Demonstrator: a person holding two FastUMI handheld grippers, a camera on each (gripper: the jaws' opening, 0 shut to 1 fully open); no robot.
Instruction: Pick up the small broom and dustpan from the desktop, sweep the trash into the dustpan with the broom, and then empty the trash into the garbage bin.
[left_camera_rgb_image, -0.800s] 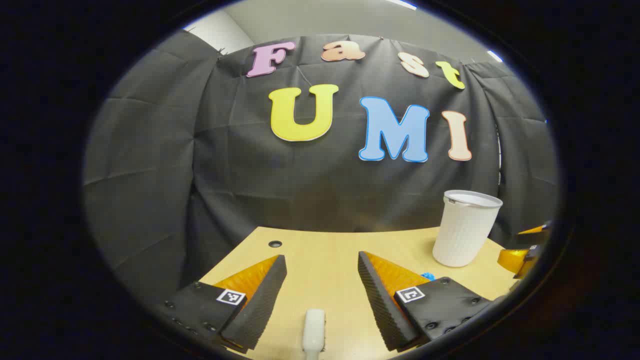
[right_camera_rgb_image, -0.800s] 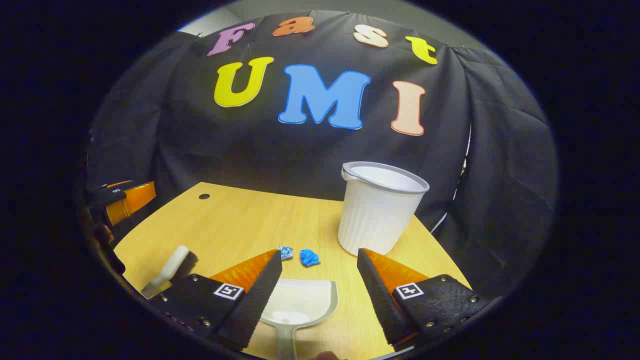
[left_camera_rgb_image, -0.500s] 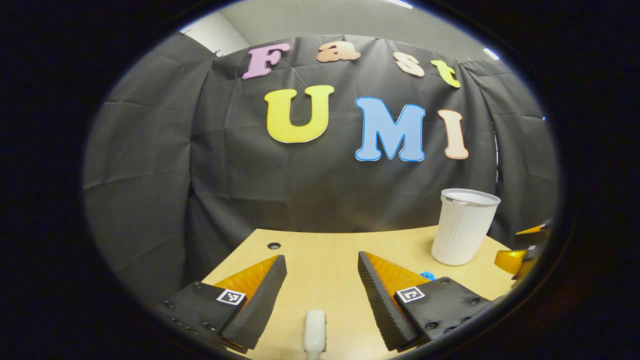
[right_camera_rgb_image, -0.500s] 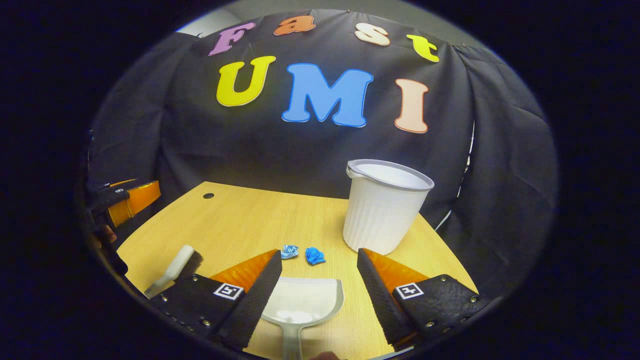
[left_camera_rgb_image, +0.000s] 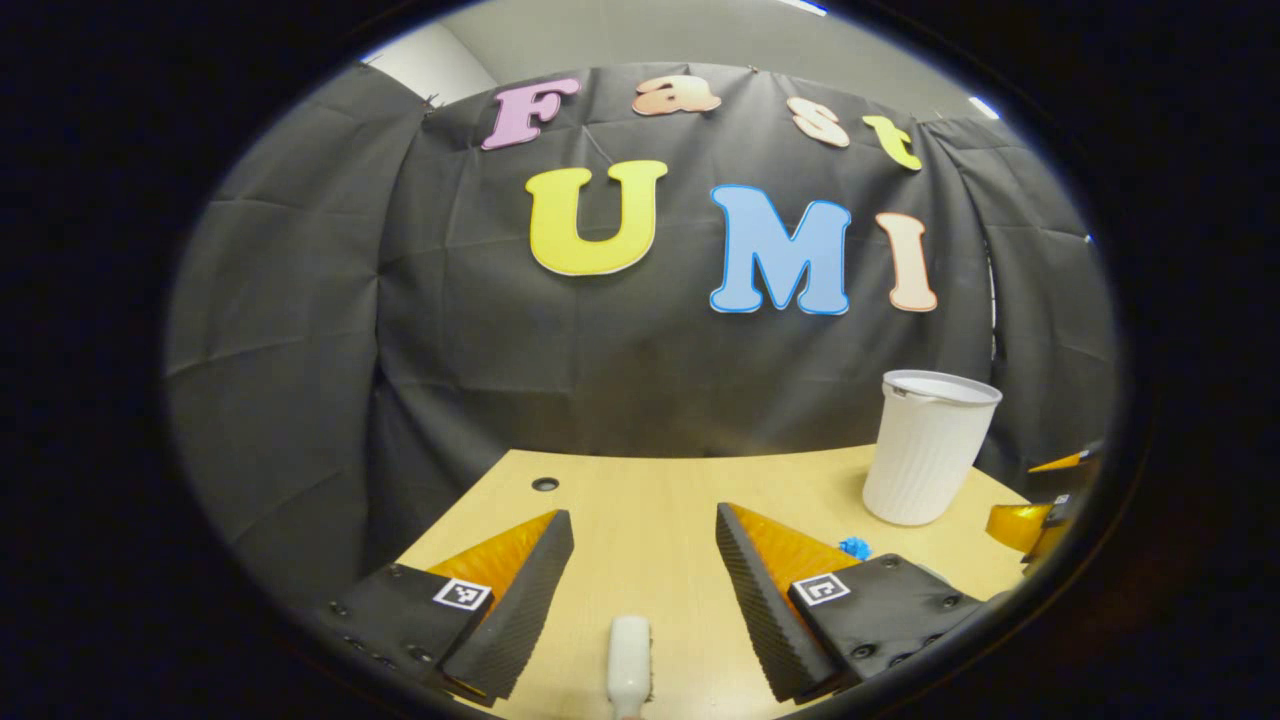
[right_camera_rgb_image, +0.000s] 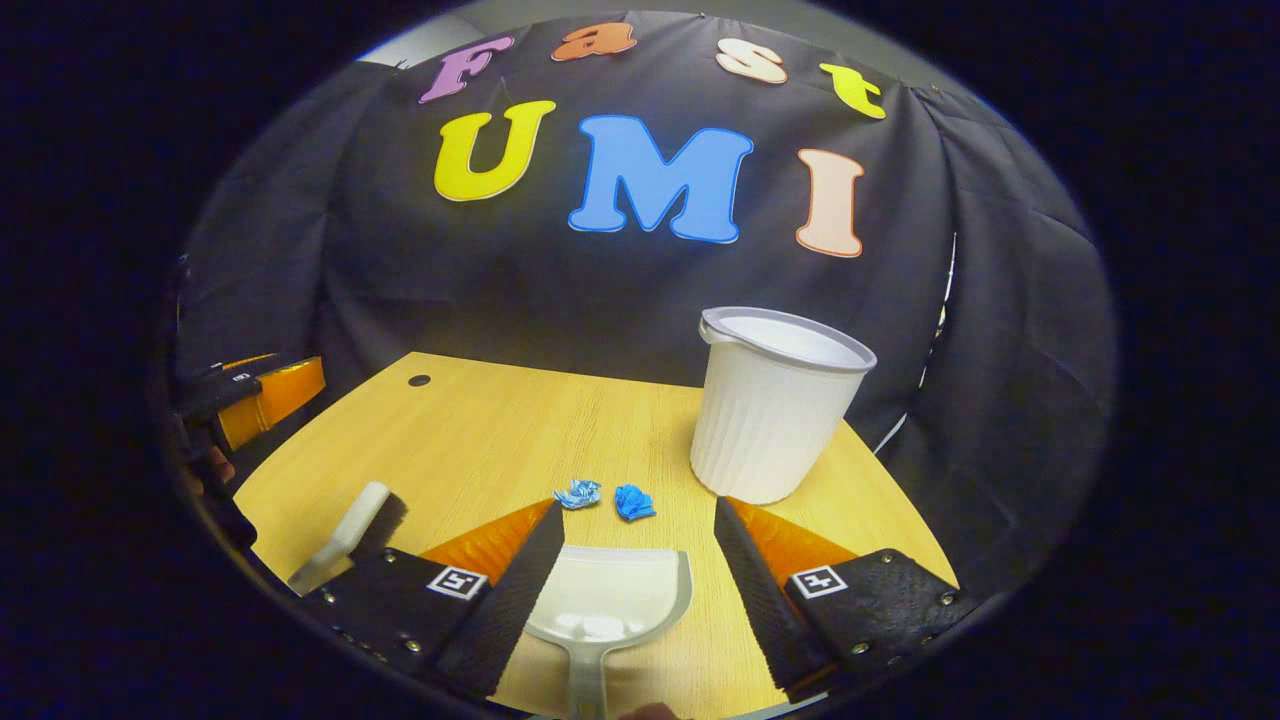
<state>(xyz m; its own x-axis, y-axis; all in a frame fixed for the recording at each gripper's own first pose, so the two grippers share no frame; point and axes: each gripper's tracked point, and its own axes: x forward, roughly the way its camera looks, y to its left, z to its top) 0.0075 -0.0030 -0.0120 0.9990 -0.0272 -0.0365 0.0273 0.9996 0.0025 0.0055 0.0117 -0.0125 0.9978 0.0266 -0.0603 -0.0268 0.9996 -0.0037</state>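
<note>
In the right gripper view a white dustpan (right_camera_rgb_image: 610, 603) lies flat on the wooden desk (right_camera_rgb_image: 500, 440), its pan between the fingers of my open right gripper (right_camera_rgb_image: 635, 545), which hovers over it without touching. Two crumpled blue paper scraps (right_camera_rgb_image: 608, 497) lie just beyond the pan. A small white broom with dark bristles (right_camera_rgb_image: 350, 522) rests at the left. In the left gripper view my left gripper (left_camera_rgb_image: 640, 550) is open above the broom's white back (left_camera_rgb_image: 629, 655). The white ribbed garbage bin (right_camera_rgb_image: 775, 405) stands upright at the desk's far right, also the bin (left_camera_rgb_image: 928, 445) in the left gripper view.
A round cable hole (right_camera_rgb_image: 419, 381) sits near the desk's far left corner. The other gripper's orange finger (right_camera_rgb_image: 262, 395) shows at the left edge of the right gripper view. Black cloth walls close the booth behind and beside the desk.
Both grippers have drawn back slightly toward the near edge, so the dustpan and broom sit a bit farther ahead between the fingers. Nothing on the desk has moved.
</note>
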